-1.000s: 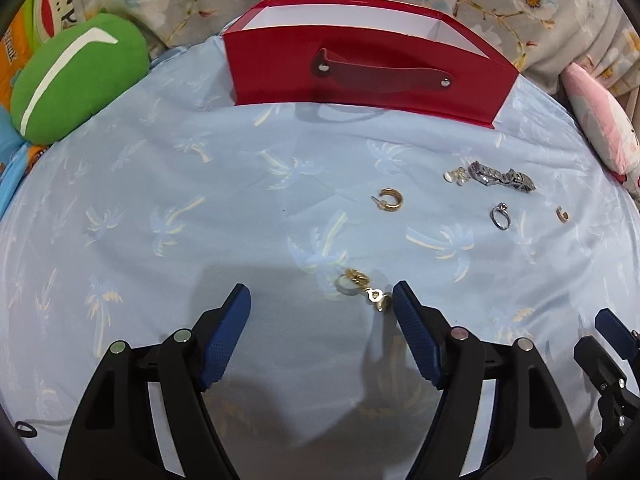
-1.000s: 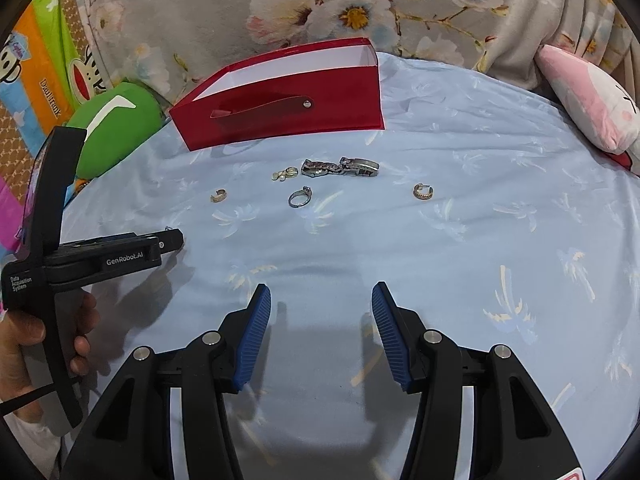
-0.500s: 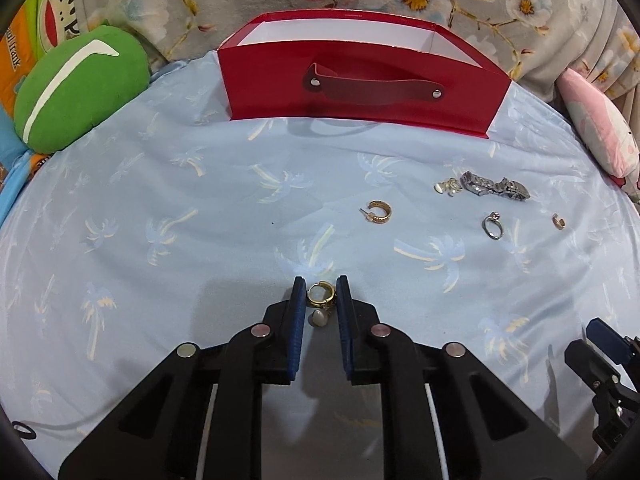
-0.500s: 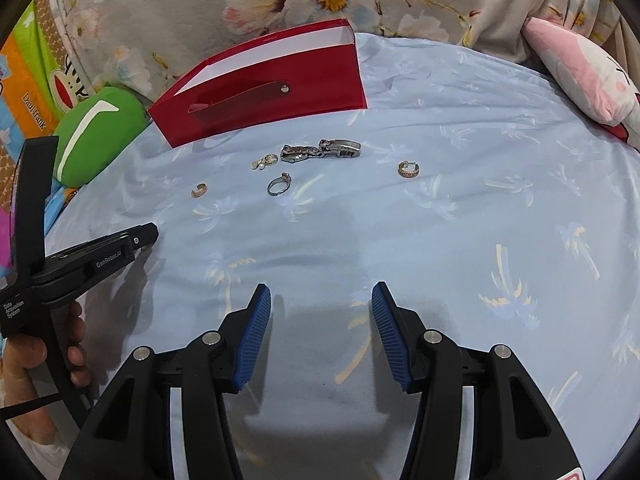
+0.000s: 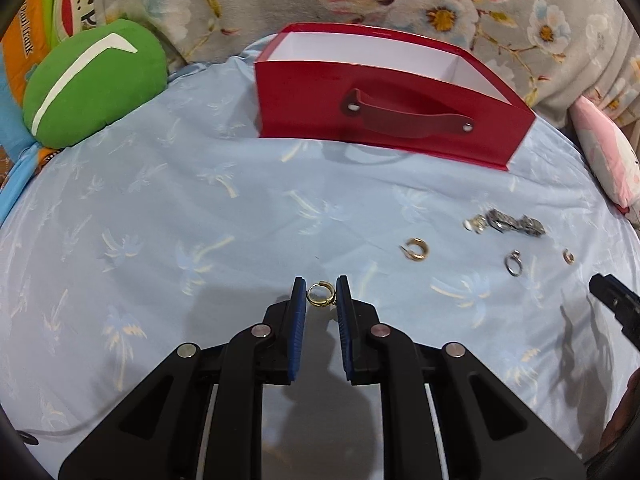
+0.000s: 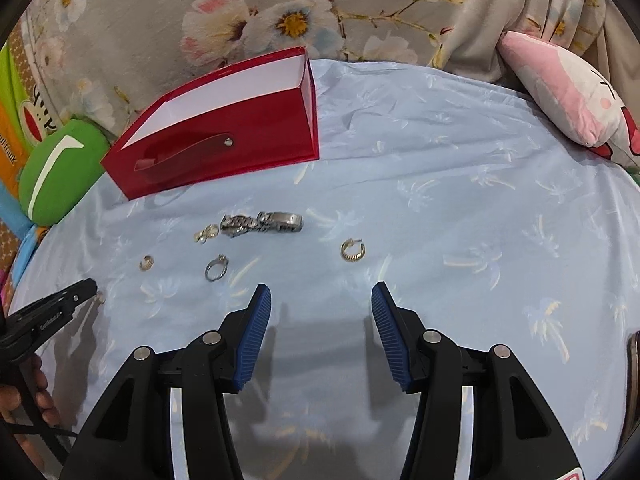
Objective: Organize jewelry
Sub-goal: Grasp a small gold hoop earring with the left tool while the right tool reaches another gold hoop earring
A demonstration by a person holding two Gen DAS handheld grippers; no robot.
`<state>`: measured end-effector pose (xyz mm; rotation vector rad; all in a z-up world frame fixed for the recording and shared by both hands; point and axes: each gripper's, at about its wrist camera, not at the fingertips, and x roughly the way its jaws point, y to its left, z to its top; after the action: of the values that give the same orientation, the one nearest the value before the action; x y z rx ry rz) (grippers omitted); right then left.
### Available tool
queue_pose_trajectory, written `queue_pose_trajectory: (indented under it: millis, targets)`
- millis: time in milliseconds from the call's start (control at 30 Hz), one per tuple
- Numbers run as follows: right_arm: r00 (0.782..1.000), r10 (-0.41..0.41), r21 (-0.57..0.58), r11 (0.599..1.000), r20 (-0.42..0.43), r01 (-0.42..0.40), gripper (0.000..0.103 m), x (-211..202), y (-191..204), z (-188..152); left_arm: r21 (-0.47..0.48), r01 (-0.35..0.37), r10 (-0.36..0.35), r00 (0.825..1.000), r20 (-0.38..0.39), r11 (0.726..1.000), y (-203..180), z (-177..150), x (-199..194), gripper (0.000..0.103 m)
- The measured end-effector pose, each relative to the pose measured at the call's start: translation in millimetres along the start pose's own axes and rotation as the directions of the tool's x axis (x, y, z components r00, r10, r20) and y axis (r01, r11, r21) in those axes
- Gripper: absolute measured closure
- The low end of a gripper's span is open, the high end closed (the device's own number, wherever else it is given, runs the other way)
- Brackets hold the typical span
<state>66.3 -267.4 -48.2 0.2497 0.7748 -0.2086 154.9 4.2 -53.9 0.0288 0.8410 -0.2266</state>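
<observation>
My left gripper [image 5: 321, 294] is shut on a small gold ring [image 5: 320, 294] and holds it above the pale blue cloth. A red open box [image 5: 384, 120] with a strap handle stands at the back; it also shows in the right wrist view [image 6: 224, 144]. On the cloth lie a gold hoop earring [image 5: 415, 249], a silver ring [image 6: 216, 269], a silver watch band [image 6: 262, 224], a small pale earring [image 6: 206, 234], a small gold earring [image 6: 146, 262] and a ridged gold hoop [image 6: 352, 250]. My right gripper [image 6: 321, 304] is open and empty, just short of the jewelry.
A green cushion [image 5: 92, 88] lies at the back left. A pink plush [image 6: 568, 100] lies at the right edge. Floral fabric [image 6: 320, 12] rises behind the box. The left gripper tip [image 6: 68, 296] shows at the left in the right wrist view.
My left gripper closed on the gold ring and lifted it off the cloth toward the box. My right gripper moved forward, closer to the jewelry, and stayed open.
</observation>
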Motion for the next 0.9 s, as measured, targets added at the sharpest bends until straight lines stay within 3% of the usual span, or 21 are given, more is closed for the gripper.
queue_pose_trajectory:
  millis: [233, 333, 667, 900]
  targets:
    - [0.999, -0.043, 0.002, 0.999, -0.028, 0.043, 0.061, 31.3, 0.2, 11.5, -0.038, -0.012, 0.012, 1.000, 0.007, 0.999, 14.1, 3.6, 8.1, 0.088]
    - [0.997, -0.034, 0.037, 0.999, -0.068, 0.037, 0.071, 41.2, -5.8, 11.2, -0.056, 0.007, -0.007, 1.000, 0.005, 0.998, 18.4, 3.3, 9.8, 0.088]
    - [0.997, -0.036, 0.073, 0.997, -0.073, 0.041, 0.073, 49.4, -9.3, 14.6, -0.087, 0.048, -0.050, 0.999, -0.014, 0.995, 22.4, 3.6, 13.9, 0.088]
    - [0.995, -0.062, 0.077, 0.995, -0.075, 0.067, 0.080, 52.1, -9.1, 16.2, -0.076, 0.051, -0.052, 0.998, -0.017, 0.996, 21.1, 3.5, 14.2, 0.088]
